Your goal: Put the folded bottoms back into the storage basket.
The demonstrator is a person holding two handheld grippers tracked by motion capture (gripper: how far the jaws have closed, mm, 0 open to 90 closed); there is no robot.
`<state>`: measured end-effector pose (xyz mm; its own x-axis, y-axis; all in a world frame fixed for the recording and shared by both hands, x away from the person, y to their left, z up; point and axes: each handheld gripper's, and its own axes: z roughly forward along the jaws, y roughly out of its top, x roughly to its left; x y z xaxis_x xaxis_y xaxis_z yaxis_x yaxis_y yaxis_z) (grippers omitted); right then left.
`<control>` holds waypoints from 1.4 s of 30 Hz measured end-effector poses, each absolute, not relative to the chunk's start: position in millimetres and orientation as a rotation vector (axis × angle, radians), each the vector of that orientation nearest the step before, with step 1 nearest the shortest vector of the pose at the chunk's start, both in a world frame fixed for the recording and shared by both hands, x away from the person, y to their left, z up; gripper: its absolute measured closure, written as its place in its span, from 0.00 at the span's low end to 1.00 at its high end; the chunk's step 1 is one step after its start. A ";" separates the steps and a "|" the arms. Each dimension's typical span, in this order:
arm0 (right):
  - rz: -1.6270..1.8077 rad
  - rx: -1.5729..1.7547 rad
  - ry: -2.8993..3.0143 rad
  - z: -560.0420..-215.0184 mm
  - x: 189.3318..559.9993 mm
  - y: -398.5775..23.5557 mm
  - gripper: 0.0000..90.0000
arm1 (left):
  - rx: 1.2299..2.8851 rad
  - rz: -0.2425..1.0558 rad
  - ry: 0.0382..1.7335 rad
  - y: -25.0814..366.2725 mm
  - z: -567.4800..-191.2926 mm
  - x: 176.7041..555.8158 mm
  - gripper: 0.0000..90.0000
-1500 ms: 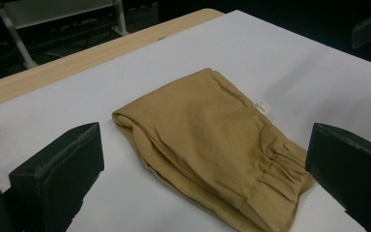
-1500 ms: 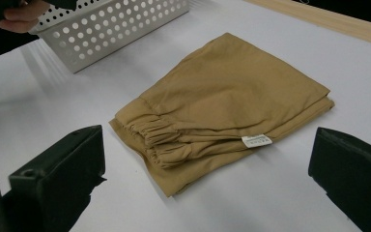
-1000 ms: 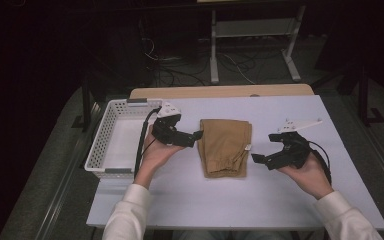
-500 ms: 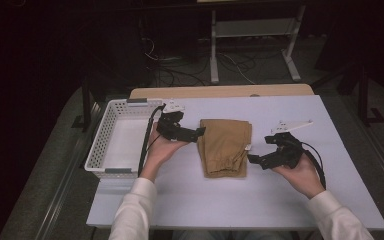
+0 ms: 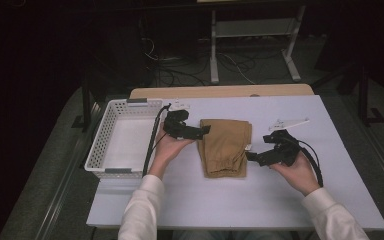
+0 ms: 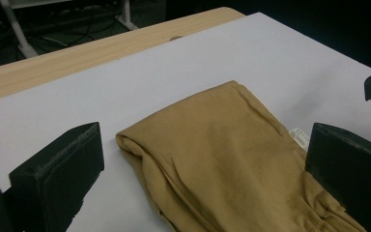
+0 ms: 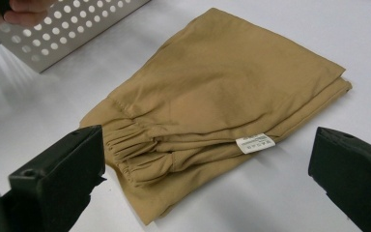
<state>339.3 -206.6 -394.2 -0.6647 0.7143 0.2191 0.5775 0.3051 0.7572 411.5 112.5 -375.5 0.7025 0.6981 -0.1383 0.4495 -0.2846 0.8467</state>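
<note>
A folded tan garment (image 5: 225,146) with an elastic waistband lies flat in the middle of the white table (image 5: 230,205). My left gripper (image 5: 202,130) is open at the garment's far left corner, its jaws either side of the folded edge (image 6: 212,159) in the left gripper view. My right gripper (image 5: 250,156) is open at the garment's right side, near the small white label (image 7: 255,142) and the gathered waistband (image 7: 135,159). Neither gripper holds the cloth.
A white perforated basket (image 5: 122,142) stands empty at the table's left, close to my left hand; its wall (image 7: 63,29) appears in the right gripper view. A wooden strip (image 5: 220,91) runs along the far edge. A metal stand (image 5: 252,45) and cables lie on the floor beyond.
Both grippers have closed in on the garment from either side; the left tip now reaches its far left corner and the right tip its right edge. The garment has not moved.
</note>
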 end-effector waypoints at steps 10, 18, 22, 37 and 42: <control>1.264 1.238 2.426 -402.5 343.9 -203.4 0.00 | 1.947 0.326 0.909 103.3 -381.0 421.9 0.01; 1.260 1.273 2.444 -413.9 345.2 -196.7 0.00 | 1.958 0.308 0.951 102.6 -391.5 429.4 0.01; 1.265 1.304 2.446 -418.3 345.9 -195.4 0.00 | 1.949 0.307 0.980 104.1 -395.8 433.2 0.01; 1.253 1.393 2.465 -432.5 347.7 -187.3 0.00 | 1.912 0.277 1.037 107.4 -409.7 439.4 0.01; 1.234 1.436 2.473 -438.0 348.4 -185.2 0.00 | 1.920 0.270 1.052 107.3 -414.7 441.5 0.01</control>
<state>348.4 -185.2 -438.0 -0.5745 0.7427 0.3441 0.7216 0.2611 0.6412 441.5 107.3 -414.7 0.6138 0.7599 -0.2142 0.5627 -0.2307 0.7938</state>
